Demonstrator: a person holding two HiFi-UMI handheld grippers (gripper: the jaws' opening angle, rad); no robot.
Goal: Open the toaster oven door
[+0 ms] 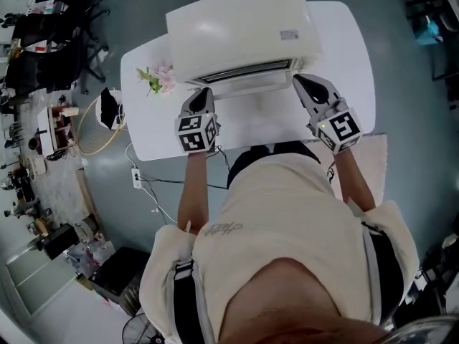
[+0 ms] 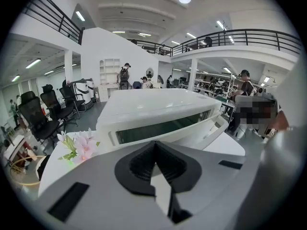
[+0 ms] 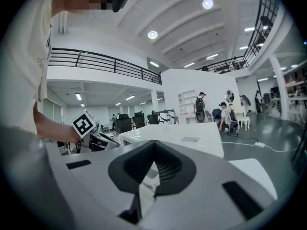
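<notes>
A white toaster oven (image 1: 242, 33) stands at the back of a white table (image 1: 158, 131). Its door (image 1: 244, 72) faces me, with a dark glass strip (image 2: 163, 128) and a white handle bar (image 2: 201, 134) below it. The door seems to lean slightly outward. My left gripper (image 1: 203, 94) sits by the door's left front corner, shut and holding nothing (image 2: 154, 145). My right gripper (image 1: 301, 82) is at the door's right corner, also shut and empty (image 3: 154, 145). Neither touches the handle as far as I can see.
Pink flowers (image 1: 159, 79) lie on the table left of the oven, close to the left gripper. A wicker basket (image 1: 92, 126) and a power strip (image 1: 136, 178) are on the floor at left. Office chairs (image 2: 36, 114) and people stand further off.
</notes>
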